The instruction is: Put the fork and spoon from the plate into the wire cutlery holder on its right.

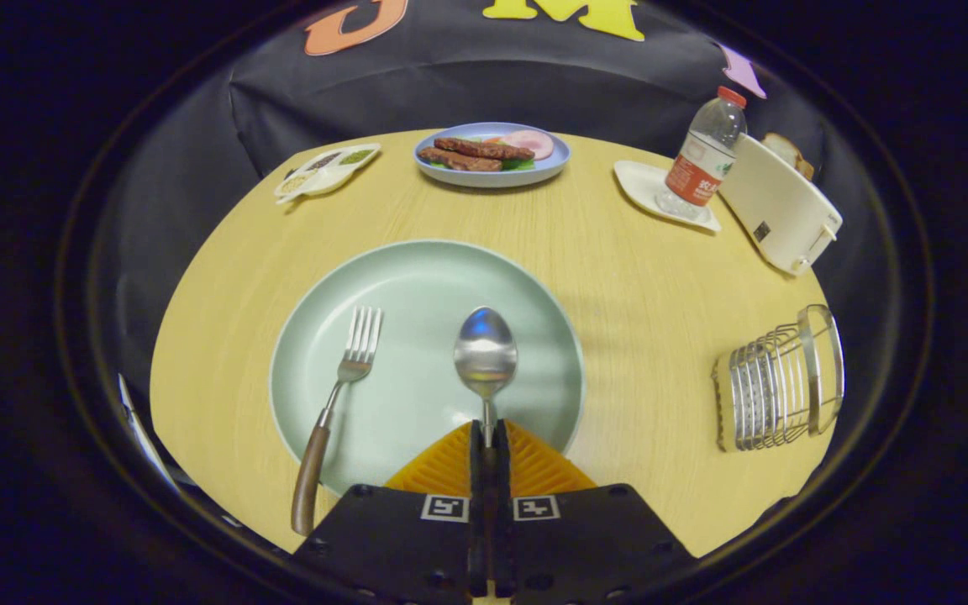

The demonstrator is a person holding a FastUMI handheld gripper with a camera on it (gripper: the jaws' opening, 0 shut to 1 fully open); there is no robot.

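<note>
The gripper has its fingers pressed together on the handle of the spoon, whose long axis runs straight ahead, bowl pointing away over the pale green plate. The fork lies left of it on the plate, tines pointing away, handle over the rim. The wire cutlery holder stands to the right on the table.

On the table, just ahead of the gripper: plate, bearing fork at left and spoon at right (handle pinched between the closed fingers). To the right, well apart: wire cutlery holder. Beyond: food plate, bottle, toaster.
</note>
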